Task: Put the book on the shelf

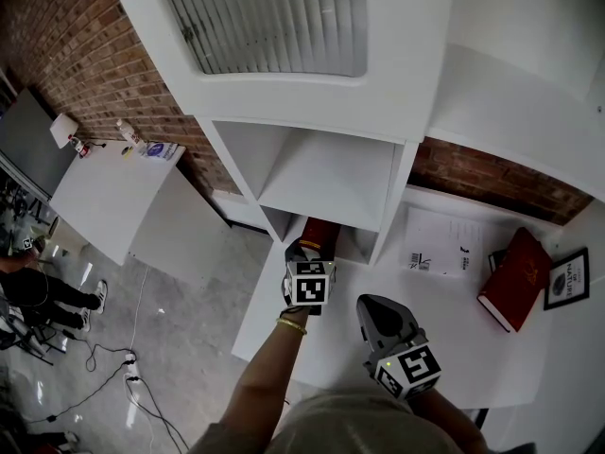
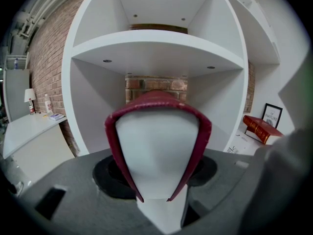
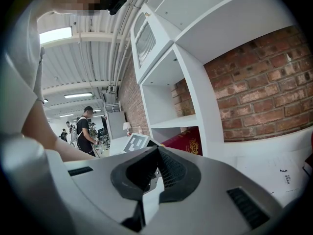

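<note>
A dark red book sits upright between the jaws of my left gripper, its far end inside the lower compartment of the white shelf unit. In the left gripper view the book fills the middle, with its red cover arched over the white pages, and the left gripper is shut on it. My right gripper hangs over the white table near its front edge, shut and with nothing in it. In the right gripper view the right gripper points toward the shelf and the held book.
A second red book lies on the table at the right beside a framed picture. A printed sheet lies by the brick wall. A low white cabinet stands at the left. People stand far off at the left.
</note>
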Demonstrator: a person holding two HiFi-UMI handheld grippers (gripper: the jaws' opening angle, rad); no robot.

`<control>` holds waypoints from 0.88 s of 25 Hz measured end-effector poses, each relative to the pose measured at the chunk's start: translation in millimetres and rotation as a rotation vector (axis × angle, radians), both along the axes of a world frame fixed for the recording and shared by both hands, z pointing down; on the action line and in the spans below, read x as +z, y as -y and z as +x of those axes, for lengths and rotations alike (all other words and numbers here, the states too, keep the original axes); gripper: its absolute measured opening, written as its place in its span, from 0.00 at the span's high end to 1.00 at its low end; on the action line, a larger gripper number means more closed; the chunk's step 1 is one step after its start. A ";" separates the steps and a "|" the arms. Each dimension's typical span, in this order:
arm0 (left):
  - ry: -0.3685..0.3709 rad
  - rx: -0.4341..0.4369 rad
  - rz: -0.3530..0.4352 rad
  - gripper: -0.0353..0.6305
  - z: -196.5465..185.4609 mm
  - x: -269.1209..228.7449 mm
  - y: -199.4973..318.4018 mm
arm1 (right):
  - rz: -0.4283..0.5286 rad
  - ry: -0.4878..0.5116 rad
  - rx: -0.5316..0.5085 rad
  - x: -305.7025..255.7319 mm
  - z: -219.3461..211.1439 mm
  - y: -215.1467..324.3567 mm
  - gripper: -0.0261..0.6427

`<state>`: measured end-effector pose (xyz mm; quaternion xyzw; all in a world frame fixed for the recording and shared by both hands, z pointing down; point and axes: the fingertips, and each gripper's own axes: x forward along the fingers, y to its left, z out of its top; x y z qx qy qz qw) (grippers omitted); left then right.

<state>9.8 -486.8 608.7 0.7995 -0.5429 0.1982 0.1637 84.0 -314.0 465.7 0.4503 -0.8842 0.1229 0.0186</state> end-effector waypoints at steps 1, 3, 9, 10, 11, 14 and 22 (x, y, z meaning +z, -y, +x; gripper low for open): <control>0.000 -0.001 0.003 0.59 -0.1 -0.4 0.3 | 0.000 0.001 0.001 0.1 0.2 -0.2 0.95; 0.001 -0.002 0.011 0.59 0.1 -2.3 0.6 | -0.002 0.005 0.005 1.3 1.2 -0.9 0.95; -0.048 0.020 -0.014 0.47 2.5 -5.8 -1.6 | -0.002 -0.003 0.007 1.0 2.8 -1.6 0.95; -0.051 0.018 -0.018 0.46 1.5 -6.2 -1.8 | -0.001 -0.003 0.007 0.6 2.6 -1.5 0.95; -0.050 0.016 -0.018 0.45 0.4 -7.1 -1.8 | 0.000 -0.003 0.005 -0.2 2.0 -1.6 0.95; -0.050 0.011 -0.015 0.44 -1.9 -9.8 -3.1 | 0.004 -0.006 -0.004 -3.2 -0.2 -3.2 0.95; -0.047 0.014 -0.009 0.44 -5.7 -15.5 -13.1 | 0.011 -0.010 0.003 -2.6 -1.0 -8.3 0.95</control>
